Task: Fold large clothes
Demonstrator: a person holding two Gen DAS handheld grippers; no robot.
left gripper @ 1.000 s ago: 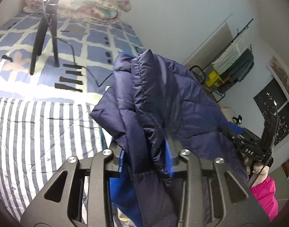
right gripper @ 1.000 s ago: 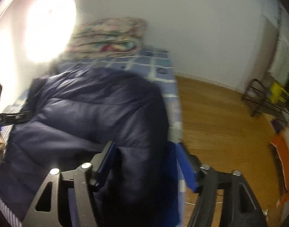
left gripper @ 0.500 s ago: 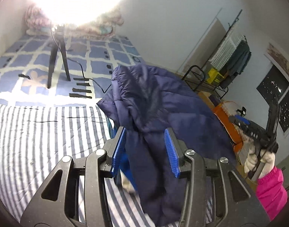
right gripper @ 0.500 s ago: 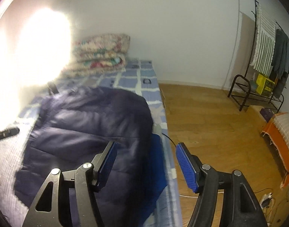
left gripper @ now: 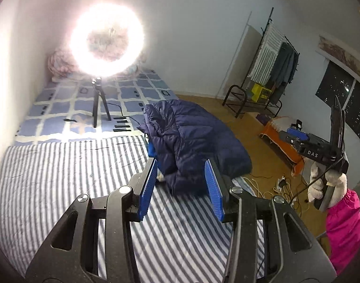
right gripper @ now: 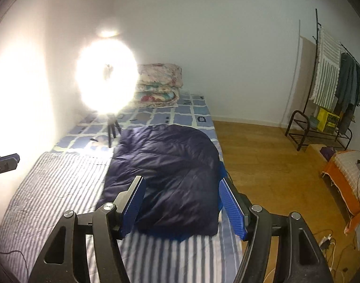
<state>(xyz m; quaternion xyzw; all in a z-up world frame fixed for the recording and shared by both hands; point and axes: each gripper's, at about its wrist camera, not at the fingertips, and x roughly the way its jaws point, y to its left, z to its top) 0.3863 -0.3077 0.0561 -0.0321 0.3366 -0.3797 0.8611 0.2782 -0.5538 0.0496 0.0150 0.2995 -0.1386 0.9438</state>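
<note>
A navy puffer jacket (left gripper: 187,139) with a blue lining lies folded in a bundle on the striped bed sheet (left gripper: 62,176), near the bed's right edge. It also shows in the right wrist view (right gripper: 170,172). My left gripper (left gripper: 182,184) is open and empty, raised above and in front of the jacket. My right gripper (right gripper: 182,205) is open and empty, held back from the jacket's near edge. The right gripper is also seen from the left wrist view (left gripper: 316,146), held by a gloved hand off the bed's right side.
A bright ring light on a small tripod (left gripper: 100,108) stands on the blue checked sheet (right gripper: 180,118) behind the jacket. Folded quilts (right gripper: 158,85) lie at the bed's head. A clothes rack (right gripper: 330,99) and wood floor (right gripper: 262,160) are to the right.
Both grippers have let go of the jacket and pulled back and up. The jacket has dropped onto the bed and lies there folded.
</note>
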